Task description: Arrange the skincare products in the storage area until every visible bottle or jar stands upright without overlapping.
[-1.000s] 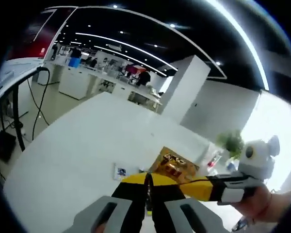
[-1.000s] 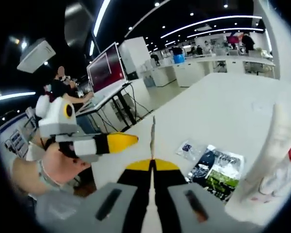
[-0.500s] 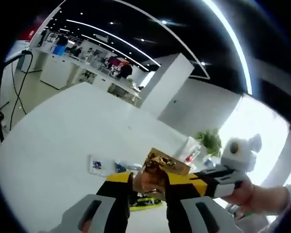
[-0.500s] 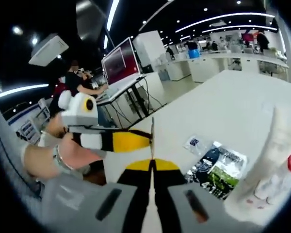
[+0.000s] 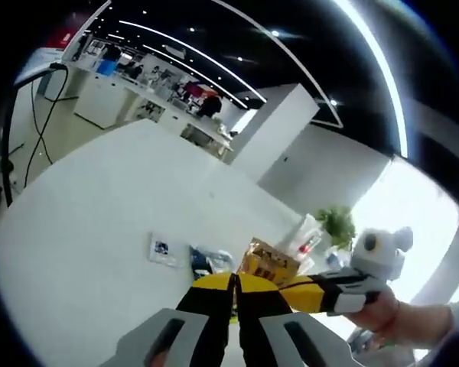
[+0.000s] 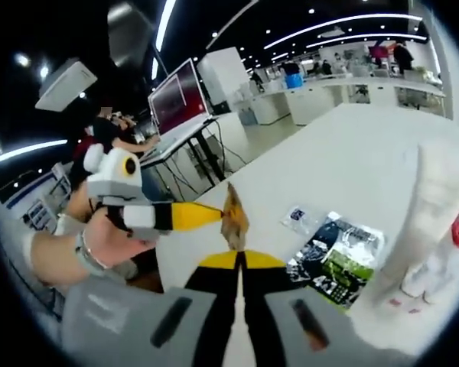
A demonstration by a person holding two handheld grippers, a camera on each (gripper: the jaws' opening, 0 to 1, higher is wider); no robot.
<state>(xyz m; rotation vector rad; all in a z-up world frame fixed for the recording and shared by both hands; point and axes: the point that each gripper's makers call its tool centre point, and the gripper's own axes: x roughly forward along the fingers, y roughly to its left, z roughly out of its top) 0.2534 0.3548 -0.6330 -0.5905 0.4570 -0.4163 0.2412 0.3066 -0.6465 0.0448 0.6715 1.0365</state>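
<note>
- I am watching the left claw (image 5: 235, 284) in its own view: its yellow-tipped jaws are pressing together, with no gap between them. Whether anything thin is sitting between them I cannot tell.
- Just beyond those tips a gold packet (image 5: 269, 262) is lying on the white bench (image 5: 99, 222), with a dark sachet (image 5: 206, 261) beside it on the left and a small white card (image 5: 164, 249) further left.
- Far right of the packet, a white tube (image 5: 302, 232) is standing near a green plant (image 5: 338, 222).
- The right claw (image 5: 287, 285) is coming in from the right of that view, held by a hand (image 5: 382, 316).
- In the right gripper view, the right claw (image 6: 238, 264) is closing its jaws on a thin gold-brown sachet (image 6: 234, 218) standing up above the tips.
- To its right, a dark green packet (image 6: 338, 256) is lying flat; a small sachet (image 6: 298, 216) is lying just beyond it.
- A tall white tube (image 6: 424, 210) is standing upright at the right edge.
</note>
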